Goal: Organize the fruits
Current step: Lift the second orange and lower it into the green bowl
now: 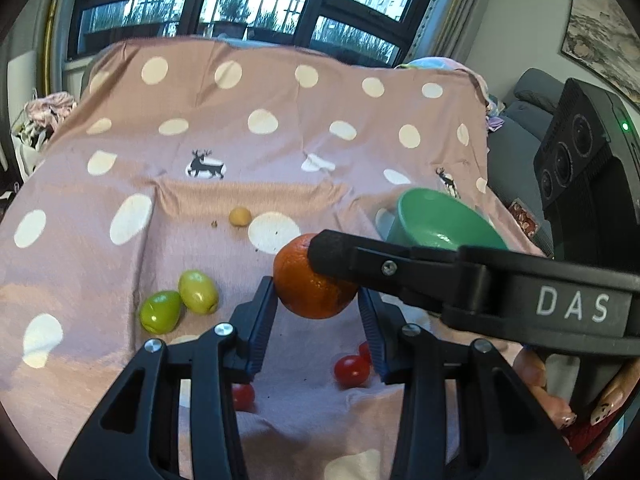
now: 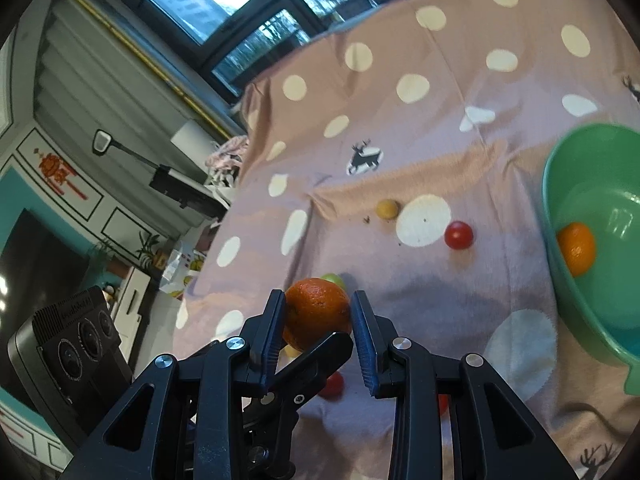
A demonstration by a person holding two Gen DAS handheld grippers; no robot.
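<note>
An orange (image 1: 314, 280) sits between the fingers of both grippers above the cloth. My left gripper (image 1: 316, 300) is shut on it from the sides. My right gripper (image 2: 318, 312) also has the orange (image 2: 318, 314) between its fingers, and its finger crosses the left wrist view (image 1: 360, 258). A green bowl (image 2: 592, 240) on the right holds another orange (image 2: 576, 248). Two green fruits (image 1: 180, 300), a small yellow fruit (image 1: 240, 216) and red cherry tomatoes (image 1: 352, 370) lie on the cloth.
A pink polka-dot cloth (image 1: 280, 120) covers the table. One cherry tomato (image 2: 459, 235) lies near the bowl. A grey sofa (image 1: 528, 104) stands at the right. Windows are behind the table.
</note>
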